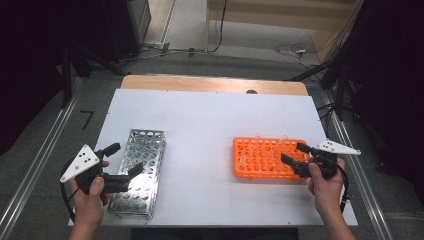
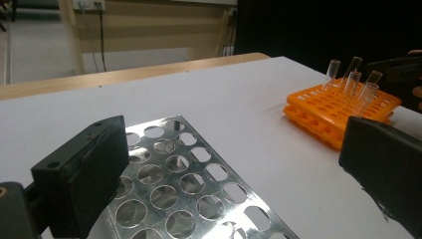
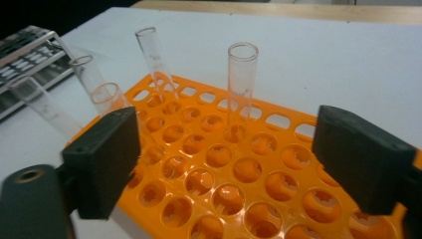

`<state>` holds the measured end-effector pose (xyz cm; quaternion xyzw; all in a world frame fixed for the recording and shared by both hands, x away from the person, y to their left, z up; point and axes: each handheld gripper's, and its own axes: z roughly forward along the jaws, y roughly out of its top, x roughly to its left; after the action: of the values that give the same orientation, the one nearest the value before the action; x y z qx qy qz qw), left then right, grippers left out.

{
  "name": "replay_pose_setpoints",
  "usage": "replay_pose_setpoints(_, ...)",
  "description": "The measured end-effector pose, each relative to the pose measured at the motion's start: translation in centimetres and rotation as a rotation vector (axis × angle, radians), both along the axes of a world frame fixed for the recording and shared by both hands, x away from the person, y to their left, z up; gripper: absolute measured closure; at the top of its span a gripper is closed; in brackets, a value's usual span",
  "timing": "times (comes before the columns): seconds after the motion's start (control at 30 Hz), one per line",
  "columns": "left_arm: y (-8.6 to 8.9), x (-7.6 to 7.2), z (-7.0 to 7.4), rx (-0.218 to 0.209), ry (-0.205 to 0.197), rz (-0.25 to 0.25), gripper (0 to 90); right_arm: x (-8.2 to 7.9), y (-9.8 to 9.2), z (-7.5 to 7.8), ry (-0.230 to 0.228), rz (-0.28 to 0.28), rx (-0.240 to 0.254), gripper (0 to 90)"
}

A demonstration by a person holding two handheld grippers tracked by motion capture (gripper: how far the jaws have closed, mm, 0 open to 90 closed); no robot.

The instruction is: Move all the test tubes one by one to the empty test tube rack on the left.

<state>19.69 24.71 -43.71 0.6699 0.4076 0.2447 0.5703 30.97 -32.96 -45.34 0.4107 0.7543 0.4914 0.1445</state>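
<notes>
White table [image 1: 210, 120], metal rack [image 1: 138, 170], orange rack [image 1: 264, 159]

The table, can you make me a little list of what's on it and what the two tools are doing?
table: white top
orange rack: right side, holds clear test tubes
tube count: five in the right gripper view
metal rack: left side, holes look empty
left tool: open, above the metal rack
right tool: open, over the orange rack's right end
held: nothing

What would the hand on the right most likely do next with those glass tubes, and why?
Probably ease the right gripper forward around the upright test tube and close: its jaws are open and empty over the orange rack, while the metal rack holds none.
</notes>
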Motion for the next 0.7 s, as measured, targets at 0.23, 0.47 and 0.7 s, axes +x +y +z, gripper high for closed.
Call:
replay_pose_setpoints(0.23,-0.3,0.0,0.2,-0.001,0.000,-0.005,0.0,1.4,1.9,-0.8,0.061,-0.076,-0.077,37.0)
replay_pose_setpoints(0.47,-0.8,0.0,0.4,0.015,0.004,-0.011,0.0,2.2,2.9,-1.4,0.097,-0.123,-0.128,53.6)
replay_pose_setpoints(0.7,-1.1,-0.1,0.7,0.011,0.004,-0.010,0.0,2.3,3.9,-1.4,0.075,-0.145,-0.180,63.6)
